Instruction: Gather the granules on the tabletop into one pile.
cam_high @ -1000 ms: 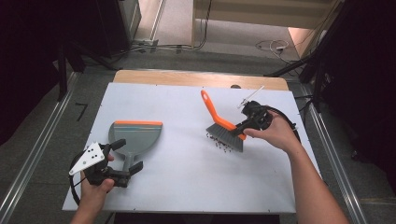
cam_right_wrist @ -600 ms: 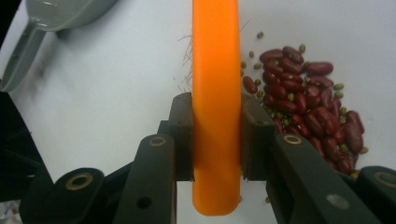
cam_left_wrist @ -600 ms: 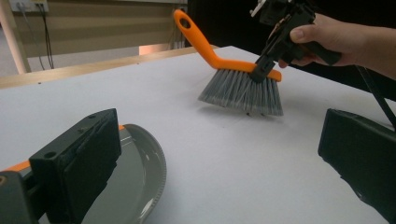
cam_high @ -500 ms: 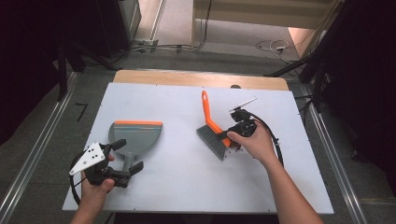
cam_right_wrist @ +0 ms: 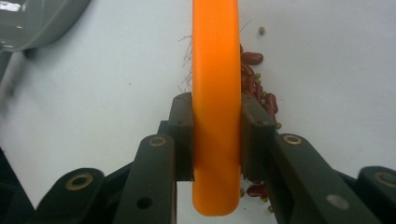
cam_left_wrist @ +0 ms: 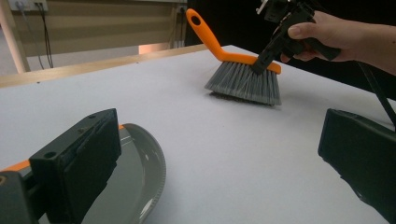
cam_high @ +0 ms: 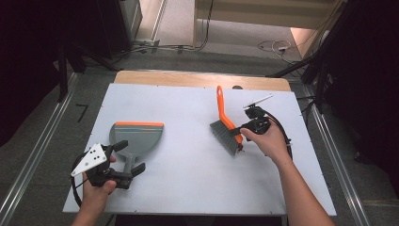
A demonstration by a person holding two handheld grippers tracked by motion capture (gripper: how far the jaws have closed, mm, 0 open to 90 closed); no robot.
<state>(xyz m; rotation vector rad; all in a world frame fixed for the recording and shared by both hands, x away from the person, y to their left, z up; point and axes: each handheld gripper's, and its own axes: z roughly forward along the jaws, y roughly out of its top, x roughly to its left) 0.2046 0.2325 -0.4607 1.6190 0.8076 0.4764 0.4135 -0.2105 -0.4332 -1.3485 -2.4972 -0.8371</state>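
Note:
A hand brush [cam_high: 226, 123] with an orange back and grey bristles stands bristles-down on the white table, right of centre. My right gripper [cam_high: 239, 134] is shut on its orange back [cam_right_wrist: 215, 70], one pad on each side. Red beans and small green ones [cam_right_wrist: 254, 79] lie on the table beside and under the brush. A grey dustpan [cam_high: 138, 134] with an orange lip lies at the left. My left gripper [cam_high: 129, 157] is open at the dustpan's handle, its jaws wide apart. From the left gripper view the brush [cam_left_wrist: 243, 79] sits ahead, with the dustpan [cam_left_wrist: 135, 177] under the left jaw.
The white tabletop [cam_high: 188, 188] has a wooden strip along its far edge [cam_high: 197, 79]. Metal rails run along the floor on both sides. Cables trail from both grippers. Bare table lies between dustpan and brush.
The right hand has lowered the brush so its bristles rest on the table, after swinging it a little leftward. The left hand and the dustpan have stayed put.

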